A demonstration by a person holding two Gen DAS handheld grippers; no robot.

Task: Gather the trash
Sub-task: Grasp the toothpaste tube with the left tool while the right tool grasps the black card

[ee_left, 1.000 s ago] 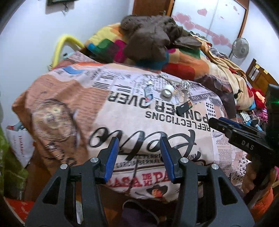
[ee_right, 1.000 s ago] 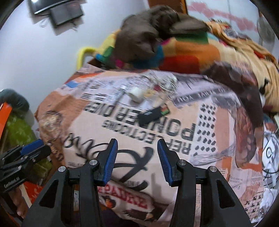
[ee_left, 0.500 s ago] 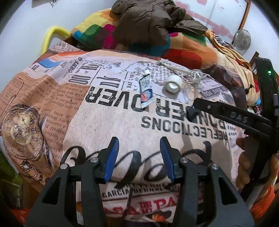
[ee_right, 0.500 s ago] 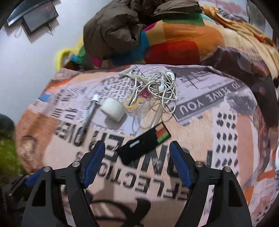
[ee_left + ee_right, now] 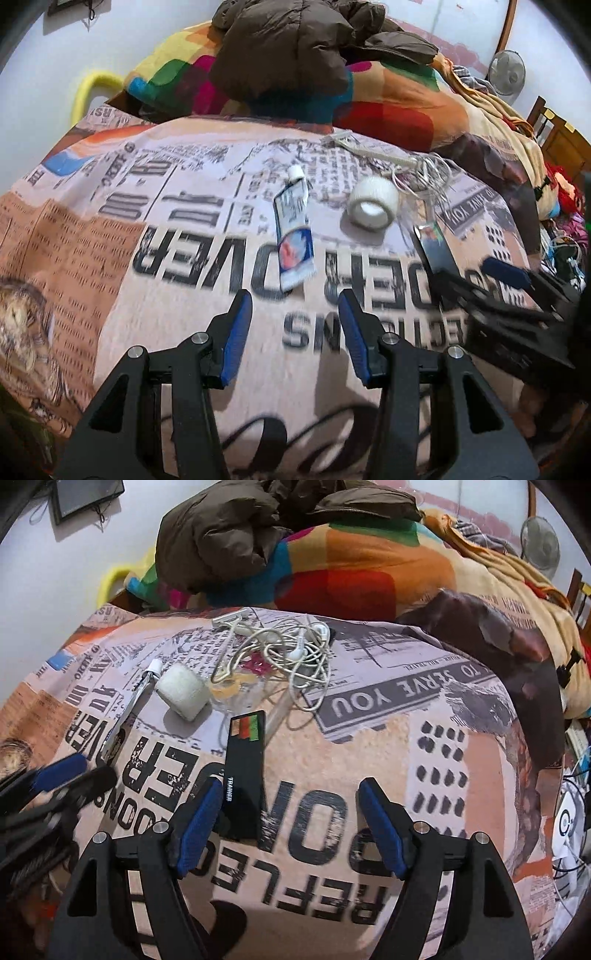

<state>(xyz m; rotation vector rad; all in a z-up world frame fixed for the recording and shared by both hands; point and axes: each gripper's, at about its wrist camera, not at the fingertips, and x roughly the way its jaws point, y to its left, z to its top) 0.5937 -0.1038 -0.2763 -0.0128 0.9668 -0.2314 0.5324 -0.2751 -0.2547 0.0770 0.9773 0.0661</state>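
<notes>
White and blue, the squeezed tube [image 5: 293, 230] lies flat on the newspaper-print bedspread [image 5: 184, 229], cap pointing to the far side, just beyond the tips of your left gripper [image 5: 295, 306]. Its jaws stand apart with only cloth between them, clear of the tube. To the right of the tube sits a roll of white tape [image 5: 373, 208], on its side, near but not touching it.

Right of the tape is a black flat box [image 5: 245, 771] with a red and green patch at its far end and small white lettering near its near end. Your right gripper [image 5: 290, 801] has its jaws spread wide; the box's near end runs close beside the left finger, inside the gap, and I cannot tell whether that finger touches it. The right finger is well clear.

Beyond the tape and box lies a tangle of white earphone cord [image 5: 295, 653] with a pale razor [image 5: 229, 622] at its far left edge. A scrap of clear wrapping [image 5: 236, 690], with something pink under the cord, lies between the cord and the tape.

Farther back a brown jacket [image 5: 221, 535] is heaped on a bright patchwork blanket [image 5: 351, 572]. A fan [image 5: 506, 72] stands by the far right wall.
</notes>
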